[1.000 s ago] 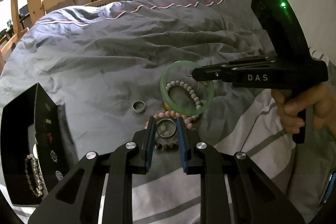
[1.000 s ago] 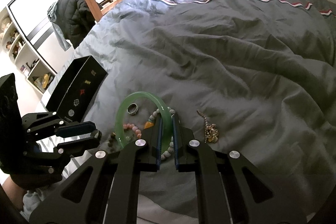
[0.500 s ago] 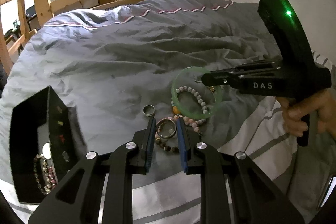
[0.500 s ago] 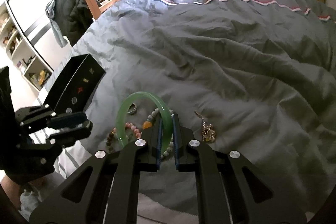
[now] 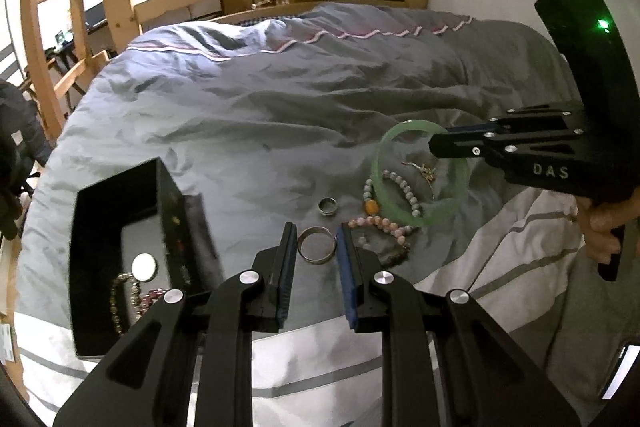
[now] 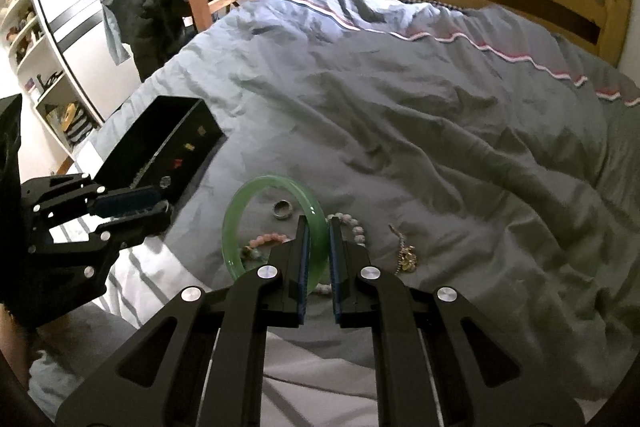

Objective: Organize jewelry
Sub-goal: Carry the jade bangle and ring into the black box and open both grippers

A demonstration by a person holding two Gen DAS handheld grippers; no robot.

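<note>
Now both grippers sit higher above the bed (image 5: 248, 131) than a second ago. The right gripper (image 6: 318, 227) has lifted the green bangle (image 6: 240, 215) off the beads, its jaws nearly shut on the rim. Only the left wrist view looks into the black box (image 5: 120, 195), where bracelets lie. The left gripper (image 5: 317, 233) holds a silver ring (image 5: 317, 246) between narrow jaws.

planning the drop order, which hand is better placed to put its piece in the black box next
Left. The left gripper holds the silver ring right beside the black box; the right gripper, gripping the green bangle, is farther off.
</note>
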